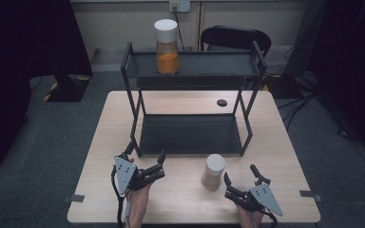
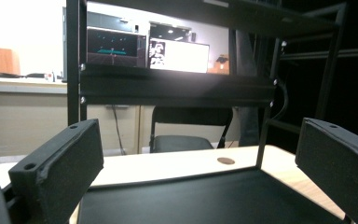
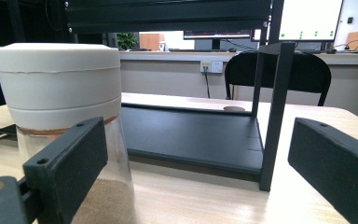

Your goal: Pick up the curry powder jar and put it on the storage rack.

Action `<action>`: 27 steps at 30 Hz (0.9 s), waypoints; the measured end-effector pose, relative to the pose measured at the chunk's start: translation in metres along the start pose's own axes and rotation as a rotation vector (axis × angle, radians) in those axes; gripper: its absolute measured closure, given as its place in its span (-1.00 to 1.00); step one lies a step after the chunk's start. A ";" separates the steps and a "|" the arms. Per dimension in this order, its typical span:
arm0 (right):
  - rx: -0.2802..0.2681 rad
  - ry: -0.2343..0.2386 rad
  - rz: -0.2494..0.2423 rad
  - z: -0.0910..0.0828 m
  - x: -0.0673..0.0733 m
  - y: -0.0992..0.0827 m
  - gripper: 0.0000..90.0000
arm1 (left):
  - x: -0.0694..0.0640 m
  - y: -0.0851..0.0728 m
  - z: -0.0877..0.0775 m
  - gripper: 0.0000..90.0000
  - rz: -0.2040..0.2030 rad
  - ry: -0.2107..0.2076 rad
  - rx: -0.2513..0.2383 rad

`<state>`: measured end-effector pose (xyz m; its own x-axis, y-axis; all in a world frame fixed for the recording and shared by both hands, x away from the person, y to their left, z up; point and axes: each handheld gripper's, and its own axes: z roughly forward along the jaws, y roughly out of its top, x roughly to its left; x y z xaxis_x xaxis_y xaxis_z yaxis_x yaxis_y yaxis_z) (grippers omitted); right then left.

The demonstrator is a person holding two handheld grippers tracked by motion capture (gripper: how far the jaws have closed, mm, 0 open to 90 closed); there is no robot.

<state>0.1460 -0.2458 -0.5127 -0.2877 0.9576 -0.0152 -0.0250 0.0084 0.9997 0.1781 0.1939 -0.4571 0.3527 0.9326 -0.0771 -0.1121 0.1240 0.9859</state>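
Note:
A clear jar with a white lid and orange filling [image 1: 167,46] stands on the top shelf of the black two-tier rack [image 1: 192,64]. A second white-lidded jar [image 1: 213,171] with brown powder stands on the table in front of the rack, close in the right gripper view [image 3: 65,116]. My left gripper [image 1: 146,154] is open at the front left corner of the rack's lower shelf [image 2: 205,196], nothing between its fingers. My right gripper [image 1: 240,173] is open just right of the brown jar, whose side sits beyond the left finger [image 3: 70,163], not between the pads.
A round dark grommet [image 1: 222,102] marks the wooden tabletop [image 1: 114,109] behind the rack. A black chair [image 1: 235,38] stands beyond the table's far edge. Cables lie on the grey floor at the right.

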 end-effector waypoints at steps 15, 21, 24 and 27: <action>0.000 -0.001 0.000 0.000 0.000 0.000 -0.92 | -0.002 -0.042 -0.004 -1.00 -0.012 0.043 0.056; 0.000 -0.001 0.000 0.000 0.000 0.000 -0.92 | -0.001 -0.052 -0.003 -1.00 0.003 0.041 0.077; 0.000 -0.001 0.000 0.000 0.000 0.000 -0.92 | -0.002 -0.059 -0.005 -1.00 0.028 0.052 0.067; 0.000 -0.002 0.000 0.000 0.000 0.000 -0.92 | -0.002 -0.062 -0.007 -1.00 0.023 0.057 0.090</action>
<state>0.1458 -0.2455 -0.5128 -0.2859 0.9581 -0.0153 -0.0251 0.0085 0.9996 0.1783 0.1867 -0.5191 0.2973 0.9529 -0.0604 -0.0345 0.0740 0.9967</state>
